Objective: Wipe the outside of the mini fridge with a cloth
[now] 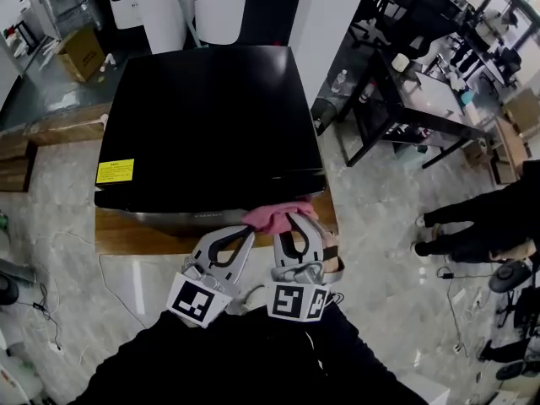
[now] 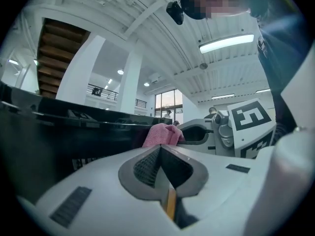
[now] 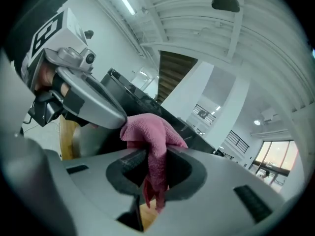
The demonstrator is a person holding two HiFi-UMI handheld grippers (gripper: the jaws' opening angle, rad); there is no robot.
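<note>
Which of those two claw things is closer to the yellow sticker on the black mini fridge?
Left. The left gripper sits right of the yellow sticker; the right gripper, clamping the pink cloth, is farther right.

The head view looks steeply down on the fridge (image 1: 207, 116). Both gripper views sit close at its front edge, tilted upward; all three share the cloth (image 1: 274, 216).

open workshop-office hall: cluttered desks (image 1: 434, 98) are standing at far right, a cardboard box (image 1: 82, 53) is sitting at far left, cables (image 1: 38, 306) are trailing across the polished floor (image 1: 380, 260), and a strip light (image 2: 226, 42) is glowing overhead.
</note>
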